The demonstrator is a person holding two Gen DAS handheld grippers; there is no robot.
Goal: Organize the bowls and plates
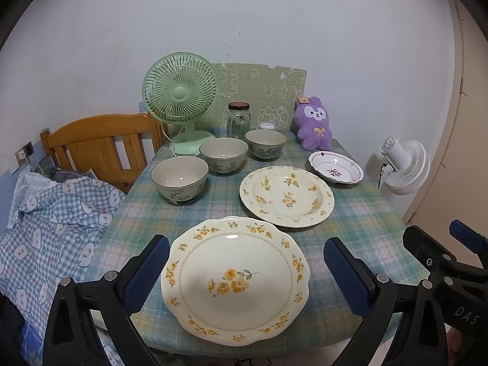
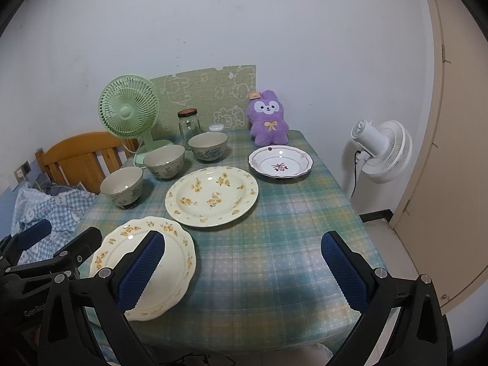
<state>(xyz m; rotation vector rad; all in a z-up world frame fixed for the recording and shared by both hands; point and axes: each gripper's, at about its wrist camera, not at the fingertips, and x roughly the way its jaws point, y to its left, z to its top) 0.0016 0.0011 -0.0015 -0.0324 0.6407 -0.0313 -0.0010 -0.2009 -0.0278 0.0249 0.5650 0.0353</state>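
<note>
Scalloped plate (image 1: 236,277), empty, between spread left jaws; right jaws spread over bare counter (image 2: 274,259); three bowls (image 1: 179,177) beyond, empty.

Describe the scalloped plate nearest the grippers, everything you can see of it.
The scalloped plate looks like glazed cream ceramic, with a wavy rim, a ring of small yellow flowers, a thin dotted line inside that ring, and a yellow bouquet with green leaves at its centre. It lies flat, right side up and empty, on the plaid tablecloth near the table's front edge. Nothing else touches it: the left gripper hangs open with its blue fingers either side of it.
</note>
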